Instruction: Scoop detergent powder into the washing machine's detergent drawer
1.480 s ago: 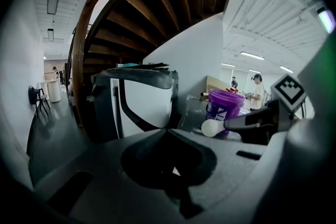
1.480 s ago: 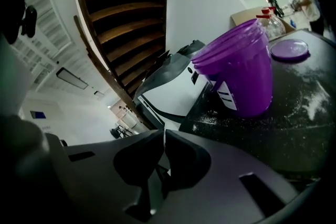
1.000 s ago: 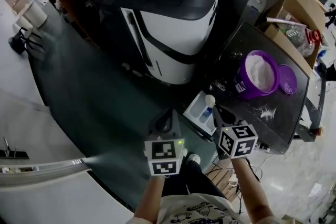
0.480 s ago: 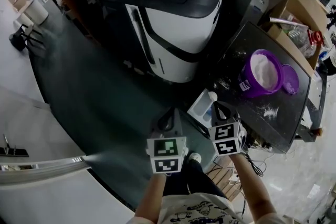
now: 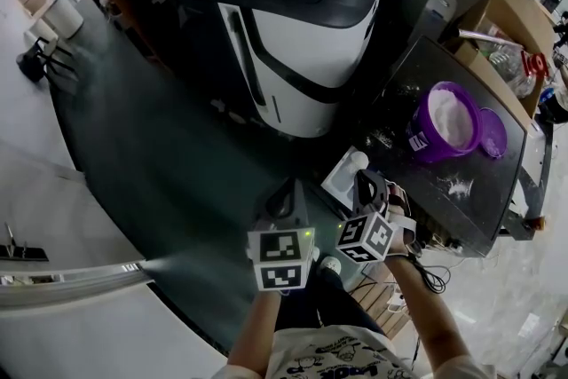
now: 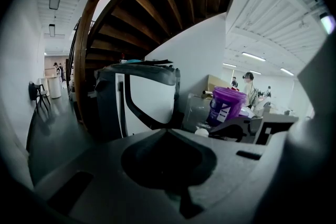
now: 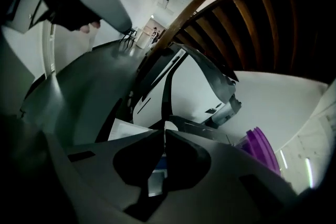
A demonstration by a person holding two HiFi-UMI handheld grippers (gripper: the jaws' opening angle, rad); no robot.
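Note:
The white detergent drawer (image 5: 340, 182) stands out between the washing machine (image 5: 302, 40) and the dark table (image 5: 461, 191). My right gripper (image 5: 364, 183) is shut on a blue-handled scoop (image 5: 358, 161), and the scoop's white powder-filled bowl hangs over the drawer. In the right gripper view the jaws (image 7: 164, 131) meet on the blue handle (image 7: 157, 169), with the drawer (image 7: 126, 131) just beyond. My left gripper (image 5: 282, 196) is shut on nothing, low and left of the drawer; its jaws (image 6: 167, 131) touch. A purple tub (image 5: 448, 122) of white powder stands on the table.
The tub's purple lid (image 5: 491, 133) lies beside it, and spilled powder (image 5: 457, 186) marks the table. A cardboard box (image 5: 506, 40) with clutter stands at the far right. The dark floor (image 5: 160, 155) stretches to the left. The person's legs and shoe (image 5: 328, 266) are below the grippers.
My right gripper has rolled to the left and moved slightly towards the drawer, carrying the scoop further over it. The left gripper has stayed put.

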